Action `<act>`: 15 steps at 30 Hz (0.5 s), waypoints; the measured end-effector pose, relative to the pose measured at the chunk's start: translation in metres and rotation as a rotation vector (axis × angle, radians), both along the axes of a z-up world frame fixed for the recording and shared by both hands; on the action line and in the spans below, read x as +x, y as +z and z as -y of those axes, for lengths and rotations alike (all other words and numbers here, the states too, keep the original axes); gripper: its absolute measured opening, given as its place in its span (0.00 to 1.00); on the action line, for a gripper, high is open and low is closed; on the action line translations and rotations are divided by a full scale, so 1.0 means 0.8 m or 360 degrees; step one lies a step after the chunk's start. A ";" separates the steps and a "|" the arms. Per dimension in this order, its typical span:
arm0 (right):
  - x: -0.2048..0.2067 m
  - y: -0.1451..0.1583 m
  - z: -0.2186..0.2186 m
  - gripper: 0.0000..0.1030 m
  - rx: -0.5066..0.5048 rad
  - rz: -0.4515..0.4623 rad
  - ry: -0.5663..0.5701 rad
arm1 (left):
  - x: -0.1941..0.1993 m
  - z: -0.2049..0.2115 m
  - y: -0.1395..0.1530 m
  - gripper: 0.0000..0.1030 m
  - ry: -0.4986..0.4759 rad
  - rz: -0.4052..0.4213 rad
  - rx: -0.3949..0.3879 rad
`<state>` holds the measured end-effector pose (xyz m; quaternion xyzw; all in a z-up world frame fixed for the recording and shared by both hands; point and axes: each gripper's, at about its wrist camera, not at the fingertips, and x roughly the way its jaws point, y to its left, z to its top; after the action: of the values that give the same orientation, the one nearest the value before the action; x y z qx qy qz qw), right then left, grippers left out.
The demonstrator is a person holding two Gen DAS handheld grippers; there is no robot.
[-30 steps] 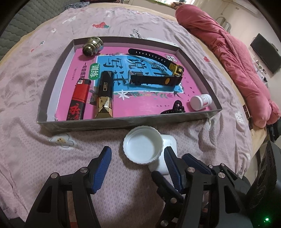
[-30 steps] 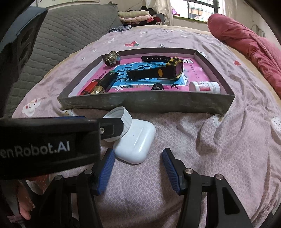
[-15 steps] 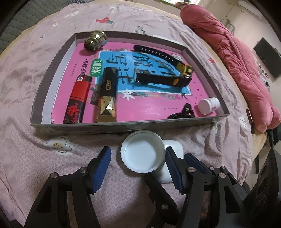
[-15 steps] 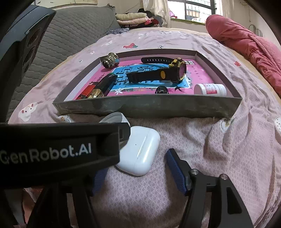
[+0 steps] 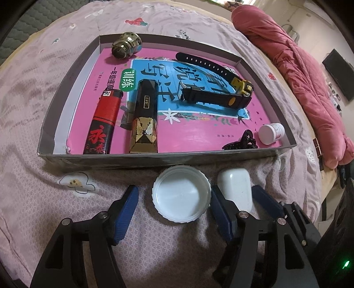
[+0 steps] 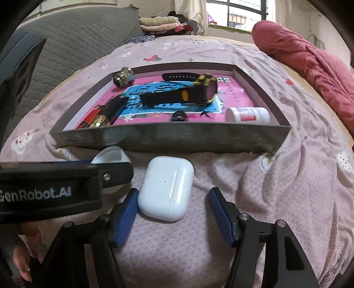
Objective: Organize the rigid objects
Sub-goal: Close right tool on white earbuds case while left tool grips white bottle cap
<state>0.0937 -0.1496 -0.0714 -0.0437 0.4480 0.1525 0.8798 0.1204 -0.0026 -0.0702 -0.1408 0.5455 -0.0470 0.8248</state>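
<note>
White plastic sits between both pairs of blue pads now. Over the last second each gripper has slid forward along the bed: the left gripper [image 5: 172, 205] brackets the upturned white lid [image 5: 181, 194], and the right gripper [image 6: 173, 212] brackets the white earbud case [image 6: 166, 190], which a second ago lay ahead of its tips. Both sets of jaws stand open. The left ones show a gap on the 9 o'clock side of the lid, while the right gripper's 9 o'clock pad looks to be touching the case or just beside it, and its 3 o'clock pad is clear of it. That reads as two grasps lined up and not yet closed, with lid and case the last loose items outside the tray [image 5: 154, 156].

Lid and case lie side by side, the case at 3 o'clock of the lid, both just short of the tray's near wall. Inside the tray are a red lighter [image 5: 102, 124], a black-and-gold box [image 5: 145, 119], a watch [image 5: 221, 97], a brass fitting [image 5: 126, 45], a black clip [image 5: 242, 141] and a small white bottle [image 5: 271, 133].

Everything rests on a soft pink patterned bedspread [image 5: 33, 93], wrinkled and yielding, so pads may snag cloth. A red quilt [image 5: 309, 88] lies bunched at 2 o'clock, a grey padded headboard [image 6: 66, 51] at 10 o'clock, a window [image 6: 239, 11] beyond.
</note>
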 end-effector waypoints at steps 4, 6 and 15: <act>0.004 -0.001 0.004 0.62 0.0023 -0.0006 -0.0026 | -0.003 0.002 0.000 0.65 -0.0015 0.0009 0.0040; 0.007 -0.002 0.004 0.62 0.0032 -0.0006 -0.0037 | -0.004 0.004 -0.001 0.65 -0.0020 0.0010 0.0054; 0.019 -0.005 0.002 0.51 0.0003 -0.0014 -0.0035 | -0.003 0.004 -0.003 0.65 -0.0015 0.0003 0.0051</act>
<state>0.1085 -0.1510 -0.0758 -0.0373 0.4523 0.1436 0.8794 0.1177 -0.0060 -0.0724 -0.1250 0.5461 -0.0424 0.8273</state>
